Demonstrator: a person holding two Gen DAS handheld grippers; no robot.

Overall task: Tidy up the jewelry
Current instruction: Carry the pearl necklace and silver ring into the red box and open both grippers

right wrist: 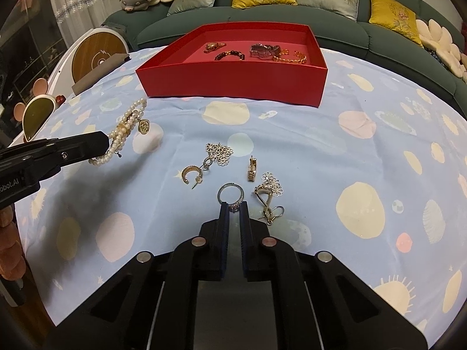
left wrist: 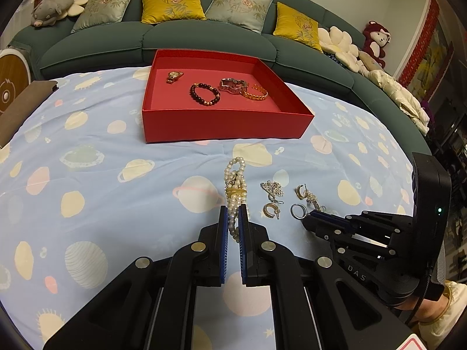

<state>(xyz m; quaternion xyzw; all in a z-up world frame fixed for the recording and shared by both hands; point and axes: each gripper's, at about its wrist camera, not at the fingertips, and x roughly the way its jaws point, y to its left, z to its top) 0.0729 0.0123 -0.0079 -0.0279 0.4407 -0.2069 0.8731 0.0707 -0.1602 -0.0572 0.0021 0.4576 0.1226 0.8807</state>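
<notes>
My left gripper (left wrist: 233,214) is shut on a pearl bracelet (left wrist: 235,180) and lifts it off the cloth; the bracelet also shows in the right wrist view (right wrist: 125,129). My right gripper (right wrist: 234,207) is shut on a silver ring (right wrist: 230,194), also visible in the left wrist view (left wrist: 298,210). A red tray (left wrist: 224,122) ahead holds a gold watch (left wrist: 174,76), a dark bead bracelet (left wrist: 205,94), a silver piece (left wrist: 233,85) and a gold bangle (left wrist: 254,93). Loose earrings lie on the cloth: a gold hoop (right wrist: 191,173), a flower cluster (right wrist: 219,152), a small gold piece (right wrist: 252,169) and a flower earring (right wrist: 270,192).
The table has a blue planet-print cloth (left wrist: 87,175). A green sofa (left wrist: 204,35) with cushions runs behind it. A round wooden-faced object (right wrist: 97,55) stands at the left edge. A brown pad (left wrist: 20,110) lies at the table's left.
</notes>
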